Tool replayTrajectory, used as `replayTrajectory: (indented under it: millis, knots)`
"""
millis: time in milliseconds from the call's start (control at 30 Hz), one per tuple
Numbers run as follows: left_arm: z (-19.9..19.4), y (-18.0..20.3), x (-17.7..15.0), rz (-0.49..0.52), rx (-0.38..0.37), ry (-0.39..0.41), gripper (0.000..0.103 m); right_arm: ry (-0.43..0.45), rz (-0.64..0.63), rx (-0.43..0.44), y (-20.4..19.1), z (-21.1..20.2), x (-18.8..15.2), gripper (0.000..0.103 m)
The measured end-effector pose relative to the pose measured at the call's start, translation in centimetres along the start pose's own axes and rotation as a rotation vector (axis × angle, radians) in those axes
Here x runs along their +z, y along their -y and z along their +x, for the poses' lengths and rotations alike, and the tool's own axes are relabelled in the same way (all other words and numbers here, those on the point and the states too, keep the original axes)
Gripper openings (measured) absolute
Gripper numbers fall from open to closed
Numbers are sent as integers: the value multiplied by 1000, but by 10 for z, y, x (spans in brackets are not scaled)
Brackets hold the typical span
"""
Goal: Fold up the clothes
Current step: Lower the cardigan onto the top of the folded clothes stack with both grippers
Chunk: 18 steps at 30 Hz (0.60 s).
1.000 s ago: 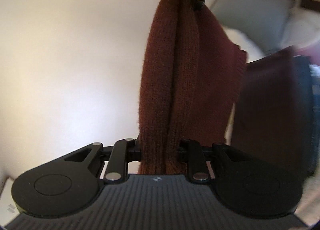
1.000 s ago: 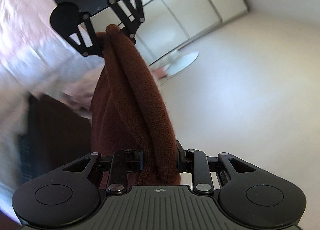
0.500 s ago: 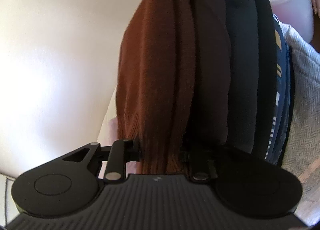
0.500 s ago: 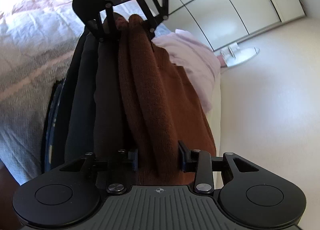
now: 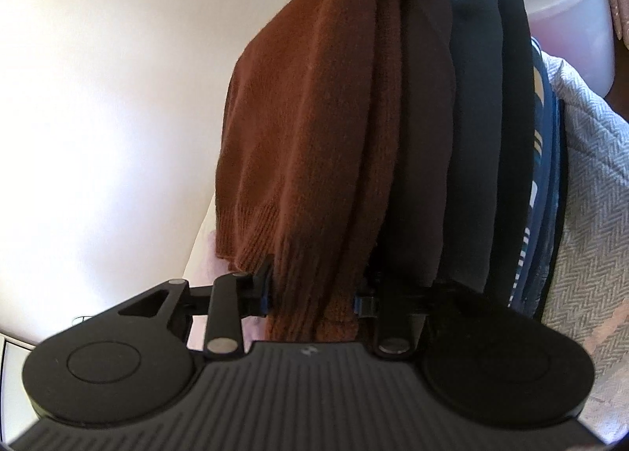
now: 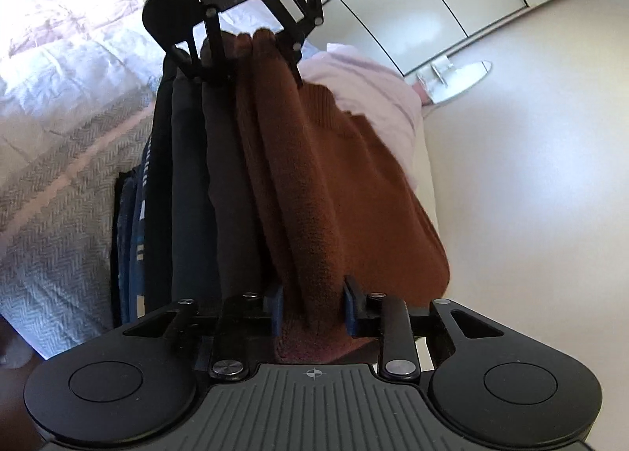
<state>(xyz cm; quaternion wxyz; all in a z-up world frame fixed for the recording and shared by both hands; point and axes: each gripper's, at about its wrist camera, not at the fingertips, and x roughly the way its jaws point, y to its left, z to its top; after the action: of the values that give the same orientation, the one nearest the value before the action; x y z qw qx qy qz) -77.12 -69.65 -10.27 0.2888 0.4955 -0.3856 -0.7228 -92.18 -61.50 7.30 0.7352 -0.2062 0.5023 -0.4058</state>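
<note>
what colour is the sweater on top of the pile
Rust brown, a plain knit sweater; the left wrist view shows it best.

The rust-brown sweater (image 5: pixel 314 129) is fuzzy ribbed knit wool — matt. The folded dark garments (image 5: pixel 471 136) beside it look smoother cloth. The bedspread (image 6: pixel 51 223) is herringbone weave; the tub (image 5: pixel 570 11) — translucent, glossy plastic.

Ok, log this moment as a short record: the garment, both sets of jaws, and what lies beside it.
garment: rust knit sweater, folded, spanning both grippers
left gripper: jaws opening, sweater end between them
right gripper: jaws closing, sweater end between them
neighbour: stack of dark folded clothes, pressed against the sweater
surface: grey herringbone blanket
</note>
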Motion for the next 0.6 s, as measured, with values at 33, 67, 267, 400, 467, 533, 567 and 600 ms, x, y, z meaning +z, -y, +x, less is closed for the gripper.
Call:
replayTrajectory:
  millis: [33, 67, 267, 400, 467, 533, 567, 600]
  knots:
    - [0, -1, -1, -6, -2, -3, 33, -1, 9, -3, 0, -1, 2, 28]
    - [0, -1, -2, -9, -4, -5, 33, -2, 16, 2, 1, 0, 3, 28]
    - [-5, -3, -9, -16, -7, -10, 34, 4, 61, 6, 11, 2, 8, 28]
    - [-6, -1, -13, -11, -4, -14, 34, -23, 9, 24, -1, 18, -2, 28]
    - [-8, -1, -15, -11, 0, -17, 35, -19, 13, 3, 3, 17, 1, 29]
    - [-11, -4, -18, -28, 3, -17, 42, -13, 23, -4, 11, 15, 4, 33]
    - [-13, -6, -21, -37, 7, -14, 43, -13, 19, -4, 11, 15, 3, 33]
    - [-16, -7, -24, -46, 10, -9, 47, -13, 15, -7, 9, 18, 3, 34]
